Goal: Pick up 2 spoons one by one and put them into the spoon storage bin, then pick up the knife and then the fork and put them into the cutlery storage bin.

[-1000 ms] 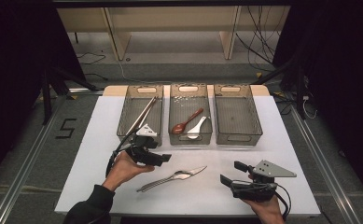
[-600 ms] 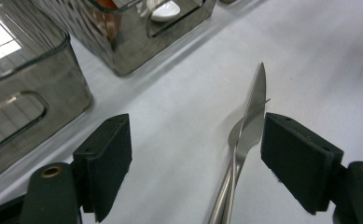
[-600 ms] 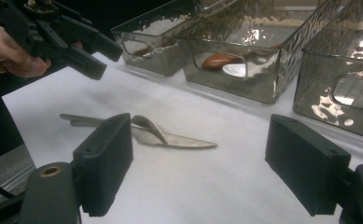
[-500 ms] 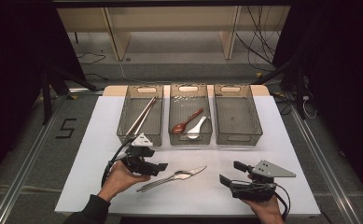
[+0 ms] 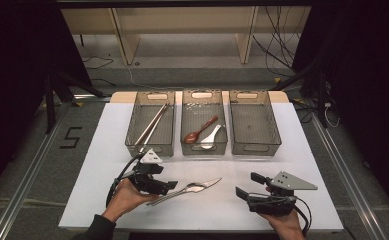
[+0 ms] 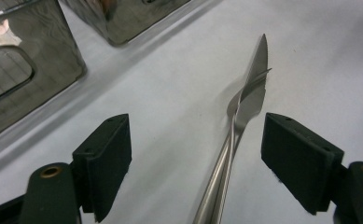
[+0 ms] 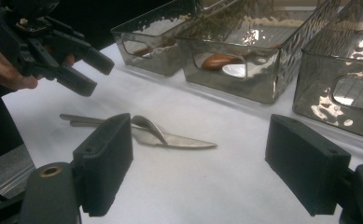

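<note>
1. Since the earlier frame, left gripper (image 5: 169, 186) has dropped from beside the left bin to the handle end of the loose cutlery; right gripper (image 5: 246, 186) has not moved.
2. Three bins (image 5: 255, 121): left holds chopsticks (image 5: 151, 125), middle holds two spoons (image 5: 200, 131), right looks empty. Sorting seems partly done.
3. Knife (image 6: 254, 70) and a fork or spoon (image 7: 147, 124) lie stacked on the white table (image 5: 307, 165), unsorted.
4. Long axis runs left-to-right; knife tip points toward the right gripper, slightly away from the person.
5. Left jaws wide, straddling the handles, touching nothing. Right jaws wide, empty.
</note>
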